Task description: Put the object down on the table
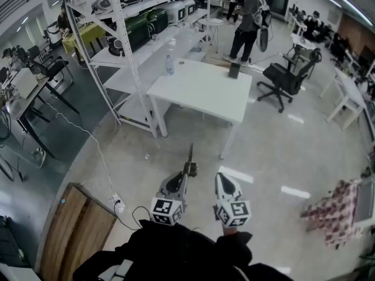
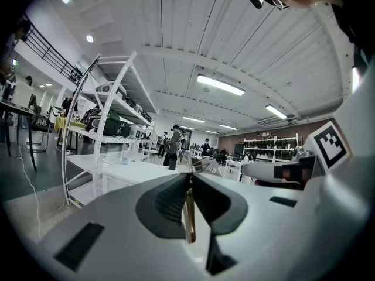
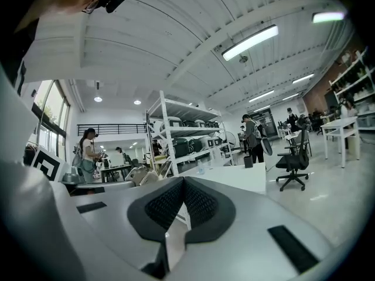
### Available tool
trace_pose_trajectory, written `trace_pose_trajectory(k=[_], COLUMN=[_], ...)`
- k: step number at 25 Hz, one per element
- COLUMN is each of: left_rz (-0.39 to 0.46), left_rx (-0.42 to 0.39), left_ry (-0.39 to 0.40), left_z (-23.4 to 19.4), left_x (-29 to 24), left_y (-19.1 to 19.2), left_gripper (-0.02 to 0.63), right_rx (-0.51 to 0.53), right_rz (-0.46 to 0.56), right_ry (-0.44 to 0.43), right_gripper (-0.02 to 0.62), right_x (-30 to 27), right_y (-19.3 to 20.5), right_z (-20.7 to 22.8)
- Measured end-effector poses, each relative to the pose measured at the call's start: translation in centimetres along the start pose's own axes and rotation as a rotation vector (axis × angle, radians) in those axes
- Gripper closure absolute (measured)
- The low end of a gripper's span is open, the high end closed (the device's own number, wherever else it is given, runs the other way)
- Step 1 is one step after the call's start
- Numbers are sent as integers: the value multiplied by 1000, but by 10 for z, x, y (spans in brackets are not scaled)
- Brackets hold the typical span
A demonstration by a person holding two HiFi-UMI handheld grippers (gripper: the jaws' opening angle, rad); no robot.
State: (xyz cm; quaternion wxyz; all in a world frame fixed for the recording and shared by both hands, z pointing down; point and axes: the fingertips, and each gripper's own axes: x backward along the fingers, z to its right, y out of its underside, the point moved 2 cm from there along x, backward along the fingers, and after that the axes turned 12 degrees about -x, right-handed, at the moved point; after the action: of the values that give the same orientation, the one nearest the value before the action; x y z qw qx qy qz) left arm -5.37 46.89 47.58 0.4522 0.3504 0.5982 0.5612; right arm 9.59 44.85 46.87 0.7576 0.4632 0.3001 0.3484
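Note:
My left gripper point(image 1: 189, 170) is shut on a thin brown strip point(image 1: 190, 155) that sticks out forward past the jaw tips. In the left gripper view the strip point(image 2: 188, 215) stands on edge, pinched between the dark pads point(image 2: 170, 199). My right gripper point(image 1: 221, 177) hangs beside the left one, shut with nothing between its pads point(image 3: 199, 204). Both are held over the floor, well short of the white table point(image 1: 202, 92) ahead. The same table point(image 3: 234, 177) shows far off in the right gripper view.
A water bottle point(image 1: 169, 65) and a small dark box point(image 1: 234, 70) stand on the table's far part. White shelving point(image 1: 126, 51) runs along its left. A black office chair point(image 1: 284, 81) and a standing person point(image 1: 247, 22) are beyond. A wooden board point(image 1: 76, 230) lies low left.

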Motion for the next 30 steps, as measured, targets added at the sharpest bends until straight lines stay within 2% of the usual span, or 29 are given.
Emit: trace_pose_trajectory(k=[8,13,20,30], left_rz=[-38,-33,-33,-33], left_rx=[14,32,50,32], left_ry=[0,8,29,67], left_z=[-3,-12,-68,-163], left_x=[-12,-53,-141,-260], left_y=[13,15,1,-30], left_gripper=[577,577,577,577], right_rx=[-75,-42,-25,-50], right_rz=[-3,-19,-39,-32], right_ry=[1,25,54,105], right_gripper=[594,594,594,594], right_x=[-9,-36,-124,-264], right_y=[10,-1,-32,-82], right_z=[14,41,72,105])
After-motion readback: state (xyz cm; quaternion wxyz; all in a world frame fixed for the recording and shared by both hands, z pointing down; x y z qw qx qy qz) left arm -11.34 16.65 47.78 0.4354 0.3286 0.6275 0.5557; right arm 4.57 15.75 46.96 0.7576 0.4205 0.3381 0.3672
